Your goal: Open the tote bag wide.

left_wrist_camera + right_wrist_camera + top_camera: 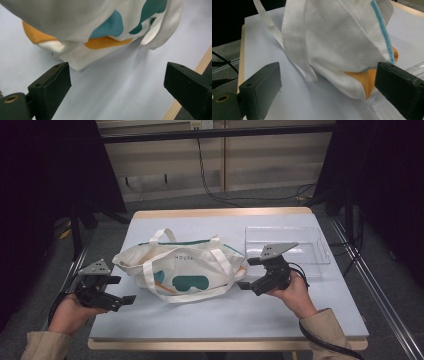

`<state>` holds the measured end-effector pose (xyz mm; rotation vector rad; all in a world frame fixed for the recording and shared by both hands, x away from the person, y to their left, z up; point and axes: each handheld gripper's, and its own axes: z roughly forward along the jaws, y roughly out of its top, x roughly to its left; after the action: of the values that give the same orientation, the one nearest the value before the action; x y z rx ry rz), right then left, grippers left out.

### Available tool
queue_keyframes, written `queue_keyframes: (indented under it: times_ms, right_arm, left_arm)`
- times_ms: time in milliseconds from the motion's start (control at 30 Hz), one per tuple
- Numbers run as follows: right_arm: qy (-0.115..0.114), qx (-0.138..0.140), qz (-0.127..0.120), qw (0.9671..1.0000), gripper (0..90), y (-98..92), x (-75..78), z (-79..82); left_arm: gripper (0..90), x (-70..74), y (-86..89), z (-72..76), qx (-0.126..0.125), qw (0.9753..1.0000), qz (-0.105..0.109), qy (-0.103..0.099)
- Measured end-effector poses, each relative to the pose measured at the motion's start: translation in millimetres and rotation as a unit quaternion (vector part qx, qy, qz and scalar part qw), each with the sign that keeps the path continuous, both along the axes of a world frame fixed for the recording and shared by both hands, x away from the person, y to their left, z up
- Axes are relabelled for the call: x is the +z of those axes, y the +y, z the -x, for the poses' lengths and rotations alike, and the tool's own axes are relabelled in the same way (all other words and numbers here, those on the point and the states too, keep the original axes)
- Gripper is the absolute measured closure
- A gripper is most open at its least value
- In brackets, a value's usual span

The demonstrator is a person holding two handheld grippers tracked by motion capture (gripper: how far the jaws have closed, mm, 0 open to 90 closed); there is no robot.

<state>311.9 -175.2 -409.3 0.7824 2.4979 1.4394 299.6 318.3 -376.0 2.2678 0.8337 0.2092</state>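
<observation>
At the left, the left hand-held gripper (123, 289) is hovering over the near left part of the table (210, 320), its jaws standing wide apart with nothing between them. A hand (70, 312) in a beige sleeve is gripping it from behind. In the left gripper view, the jaws are framing bare table surface, and the canvas tote bag (100, 27) is lying just ahead of them, its white corner with orange and teal patches sitting close to the left jaw without touching it.

Between the two grippers, the bag (182, 267) is lying on its side across the middle of the table, its straps (150, 280) looping loosely over the body.

To the right of the bag, the right hand-held gripper (245, 274) is pointing at the bag's end, jaws likewise wide and holding nothing. In the right gripper view, the bag's white end with a blue seam and an orange corner (367, 77) is sitting just ahead of the jaws, near the right one. Beyond that gripper, a clear plastic tray (320, 255) is resting on the far right part of the table, just beside the bag.
</observation>
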Motion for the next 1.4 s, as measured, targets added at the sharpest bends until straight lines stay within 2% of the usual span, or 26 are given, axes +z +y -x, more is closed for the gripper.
queue_keyframes:
  times_ms: [200,300,367,600,733,767,967,1100,1267,1367,1400]
  right_arm:
    - [-0.002,0.006,-0.001,1.0,5.9,6.9,4.2,-3.2]
    - [-0.001,0.007,-0.003,1.0,5.7,9.3,5.5,-4.5]
    - [-0.003,0.007,-0.004,1.0,5.2,12.3,7.9,-7.4]
    - [-0.009,0.005,-0.013,0.9999,4.2,15.2,14.7,-15.1]
    - [-0.015,0.009,-0.01,0.9998,4.3,19.1,19.1,-19.6]
    - [-0.016,0.011,-0.013,0.9997,4.5,20.7,19.6,-20.7]
    - [-0.011,0.027,-0.01,0.9995,6.9,30.5,18.5,-26.3]
    - [-0.002,0.039,-0.013,0.9992,10.4,34.7,16.4,-27.3]
    - [0.003,0.057,-0.012,0.9983,25.6,36.0,14.5,-26.1]
    - [0.001,0.058,-0.01,0.9983,27.4,35.3,14.4,-25.5]
    - [0.004,0.057,-0.011,0.9983,33.6,34.1,13.8,-25.4]
  left_arm:
    - [7.4,13.2,5.4,-3.2,0.006,1.0,0.001,0.0]
    - [7.4,18.1,5.0,-4.3,0.0,1.0,0.002,-0.002]
    - [7.4,24.8,3.5,-6.8,-0.004,1.0,-0.005,-0.005]
    - [7.5,31.0,1.3,-13.2,-0.009,0.9999,-0.009,-0.002]
    - [7.7,32.8,-0.3,-14.5,-0.01,0.9999,-0.009,0.0]
    - [7.7,33.6,-0.6,-14.8,-0.01,0.9999,-0.014,-0.003]
    - [7.7,37.5,-2.0,-16.5,-0.012,0.9998,-0.014,-0.003]
    - [7.7,40.0,-1.1,-17.2,-0.01,0.9998,-0.014,-0.003]
    - [7.4,43.0,0.6,-17.6,-0.012,0.9998,-0.014,0.001]
    - [7.3,44.8,-0.1,-17.2,-0.019,0.9996,-0.02,-0.001]
    - [7.1,46.0,-0.8,-16.9,-0.021,0.9996,-0.02,-0.001]
